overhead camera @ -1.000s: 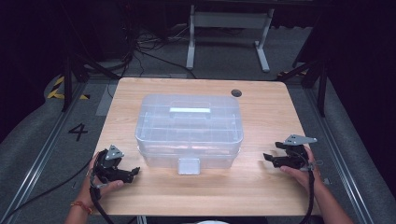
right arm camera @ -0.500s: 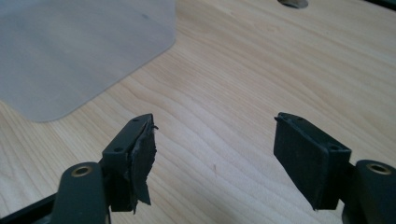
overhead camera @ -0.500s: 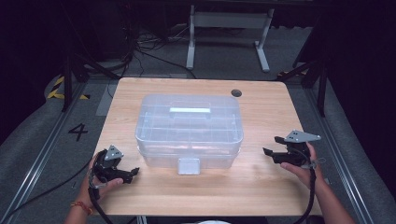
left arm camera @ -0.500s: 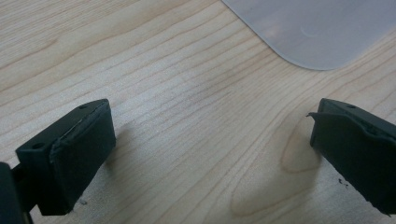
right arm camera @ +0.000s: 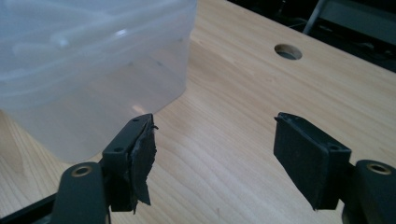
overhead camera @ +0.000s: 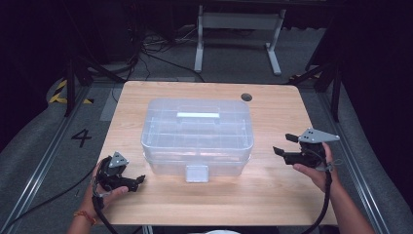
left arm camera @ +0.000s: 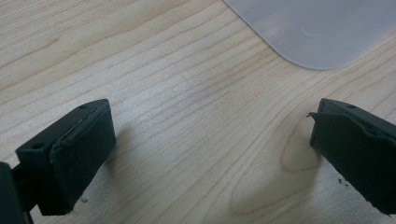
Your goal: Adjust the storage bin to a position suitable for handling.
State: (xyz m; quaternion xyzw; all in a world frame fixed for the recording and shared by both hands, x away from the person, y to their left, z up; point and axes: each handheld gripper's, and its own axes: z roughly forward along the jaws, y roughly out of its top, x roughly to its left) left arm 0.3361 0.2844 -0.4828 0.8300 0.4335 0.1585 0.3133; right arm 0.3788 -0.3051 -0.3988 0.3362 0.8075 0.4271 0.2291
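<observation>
A clear plastic storage box point(overhead camera: 197, 136) with its lid on stands in the middle of the wooden table point(overhead camera: 272, 195). It has a white handle point(overhead camera: 197, 115) on top and a latch point(overhead camera: 197, 173) at the front. My left gripper point(overhead camera: 139, 181) rests low on the table at the box's front left, open and holding nothing. The left gripper view has its jaws point(left arm camera: 210, 144) wide apart over bare wood, with a box corner point(left arm camera: 317, 28) ahead. My right gripper point(overhead camera: 284, 144) is held to the right of the box, open and pointing at its side point(right arm camera: 93, 60); nothing lies between its fingertips point(right arm camera: 215, 154).
A round hole point(overhead camera: 246, 97) sits in the table's far right part, also ahead of the right gripper as the hole point(right arm camera: 288, 51). Beyond the table stand a white metal frame point(overhead camera: 238, 22), floor cables and dark stands. Bare wood surrounds the box.
My right gripper has moved a little away from the person, along the box's right side. The left gripper and the box have stayed put.
</observation>
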